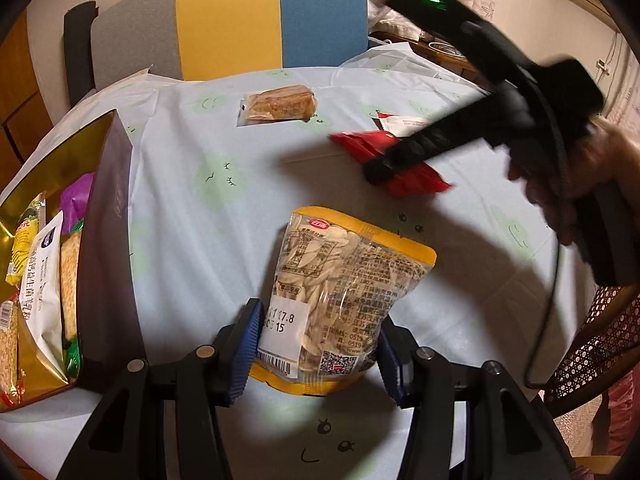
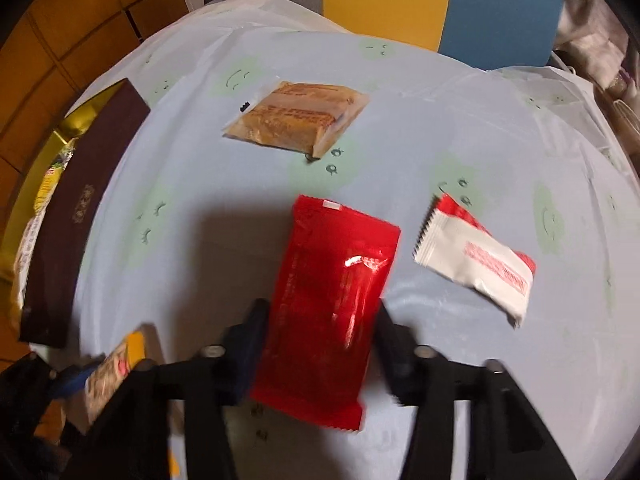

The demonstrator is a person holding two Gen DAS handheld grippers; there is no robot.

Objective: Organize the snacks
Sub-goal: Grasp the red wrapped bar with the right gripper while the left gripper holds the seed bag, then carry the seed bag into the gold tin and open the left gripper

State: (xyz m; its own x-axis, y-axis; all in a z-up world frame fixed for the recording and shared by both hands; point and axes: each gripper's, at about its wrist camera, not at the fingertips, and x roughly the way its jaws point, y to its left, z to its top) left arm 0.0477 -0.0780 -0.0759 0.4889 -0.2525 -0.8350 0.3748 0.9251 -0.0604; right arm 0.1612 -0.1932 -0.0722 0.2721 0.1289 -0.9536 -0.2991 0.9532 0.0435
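Gripping the lower end of a clear, yellow-bordered bag of seeds (image 1: 340, 300), the left gripper (image 1: 316, 354) has its blue ribbed pads pressed against both side edges of the pack, whose long axis runs away from the camera with the barcode end nearest and the yellow top seam pointing toward the far side of the table. To the left of it stands a dark brown box with a gold lining (image 1: 108, 240), open on top and already packed with upright snack bags. Seen from the right wrist, the right gripper (image 2: 320, 344) straddles the near end of a shiny red snack packet (image 2: 332, 308); its jaws stand close to the packet's two long edges, but motion blur keeps me from telling whether the pads actually press on it. That packet lies flat on the pale blue tablecloth (image 2: 200, 200), long axis running from the gripper toward the far edge, tilted slightly to the left at its far end. Just right of it, apart from it, lies a white and red sachet (image 2: 476, 264), angled with its serrated end pointing up and left. Farther off, near the middle of the cloth, a clear wrapper holding a brown pastry (image 2: 296, 116) lies crosswise. Beyond the table stands a chair with a grey, yellow and blue back (image 1: 228, 20).
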